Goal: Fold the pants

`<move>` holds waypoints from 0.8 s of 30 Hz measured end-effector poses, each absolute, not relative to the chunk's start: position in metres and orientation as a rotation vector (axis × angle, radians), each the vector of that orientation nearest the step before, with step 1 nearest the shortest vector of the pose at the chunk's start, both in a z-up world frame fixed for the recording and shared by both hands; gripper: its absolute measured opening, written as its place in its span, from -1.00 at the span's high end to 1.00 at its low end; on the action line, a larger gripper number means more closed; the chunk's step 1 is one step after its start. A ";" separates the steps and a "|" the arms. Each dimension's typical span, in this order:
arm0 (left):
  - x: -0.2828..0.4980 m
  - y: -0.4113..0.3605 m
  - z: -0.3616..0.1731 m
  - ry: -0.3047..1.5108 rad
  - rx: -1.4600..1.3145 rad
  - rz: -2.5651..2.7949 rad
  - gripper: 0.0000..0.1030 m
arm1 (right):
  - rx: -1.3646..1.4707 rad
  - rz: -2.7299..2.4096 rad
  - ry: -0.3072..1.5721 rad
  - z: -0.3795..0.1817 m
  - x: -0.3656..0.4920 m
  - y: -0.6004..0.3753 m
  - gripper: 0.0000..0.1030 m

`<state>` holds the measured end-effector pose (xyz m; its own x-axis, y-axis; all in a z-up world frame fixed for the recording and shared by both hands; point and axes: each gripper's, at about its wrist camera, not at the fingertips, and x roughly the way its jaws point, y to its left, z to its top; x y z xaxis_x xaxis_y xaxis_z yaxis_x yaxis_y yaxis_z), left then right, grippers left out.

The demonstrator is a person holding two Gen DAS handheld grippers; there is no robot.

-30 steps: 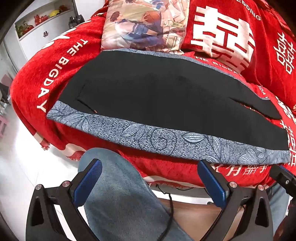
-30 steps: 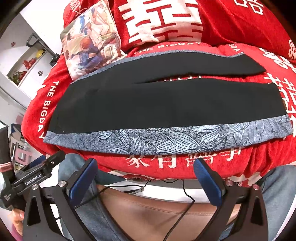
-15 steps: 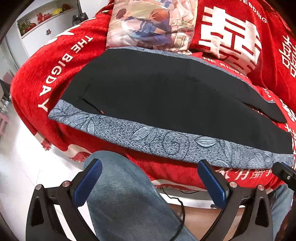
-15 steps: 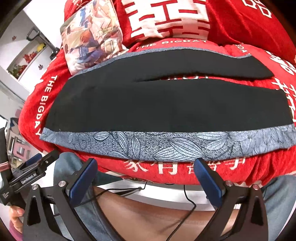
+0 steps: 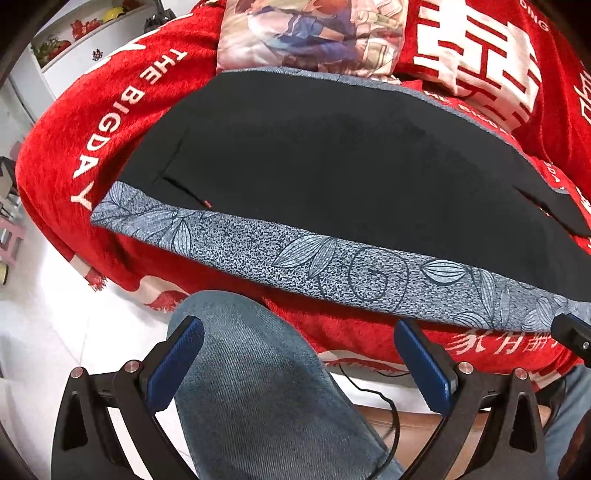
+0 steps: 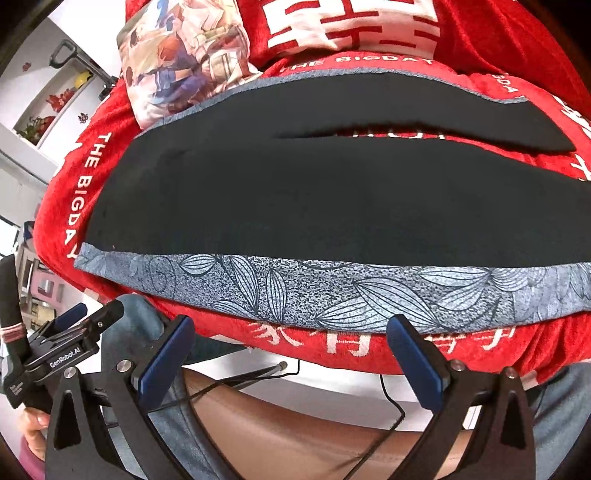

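Note:
Black pants (image 5: pixel 332 155) with a grey leaf-print side stripe (image 5: pixel 332 266) lie flat and spread on a red blanket (image 5: pixel 122 122), waist to the left, legs to the right. In the right wrist view the pants (image 6: pixel 295 206) show two legs with a gap between them, the stripe (image 6: pixel 332 291) along the near edge. My left gripper (image 5: pixel 299 365) is open and empty, below the near stripe, above a knee in jeans. My right gripper (image 6: pixel 291 358) is open and empty, just short of the stripe's near edge.
A printed cushion (image 5: pixel 314 33) lies behind the waist. The red blanket covers a bed or sofa with white lettering. A jeans-clad leg (image 5: pixel 258 398) and a black cable (image 6: pixel 388 410) are below the grippers. A white shelf (image 5: pixel 85 40) stands far left. The left gripper's body (image 6: pixel 55 354) shows in the right wrist view.
Both grippers have moved forward and closer to the near edge of the pants. The jaws stay open. The pants have not moved.

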<state>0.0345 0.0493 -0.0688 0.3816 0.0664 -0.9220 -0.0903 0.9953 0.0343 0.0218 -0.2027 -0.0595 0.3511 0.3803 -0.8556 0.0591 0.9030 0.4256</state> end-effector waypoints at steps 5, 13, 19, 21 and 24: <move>0.039 0.052 -0.075 1.194 -0.035 0.113 -1.00 | 0.427 0.225 1.226 -0.066 0.027 -0.201 -1.00; 0.045 0.054 -0.081 1.213 -0.041 0.124 -1.00 | 0.441 0.240 1.245 -0.075 0.033 -0.200 -1.00; 0.050 0.057 -0.083 1.226 -0.052 0.130 -1.00 | 0.455 0.243 1.252 -0.081 0.036 -0.202 -1.00; 0.052 0.057 -0.085 1.232 -0.051 0.130 -1.00 | 0.462 0.244 1.255 -0.082 0.036 -0.202 -1.00; 0.052 0.057 -0.086 1.235 -0.050 0.131 -1.00 | 0.471 0.245 1.257 -0.085 0.036 -0.202 -1.00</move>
<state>0.0525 0.0573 -0.0859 0.3228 0.0724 -0.9437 -0.1268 0.9914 0.0327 0.0358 -0.2023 -0.0846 0.2993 0.4281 -0.8527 0.0773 0.8799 0.4689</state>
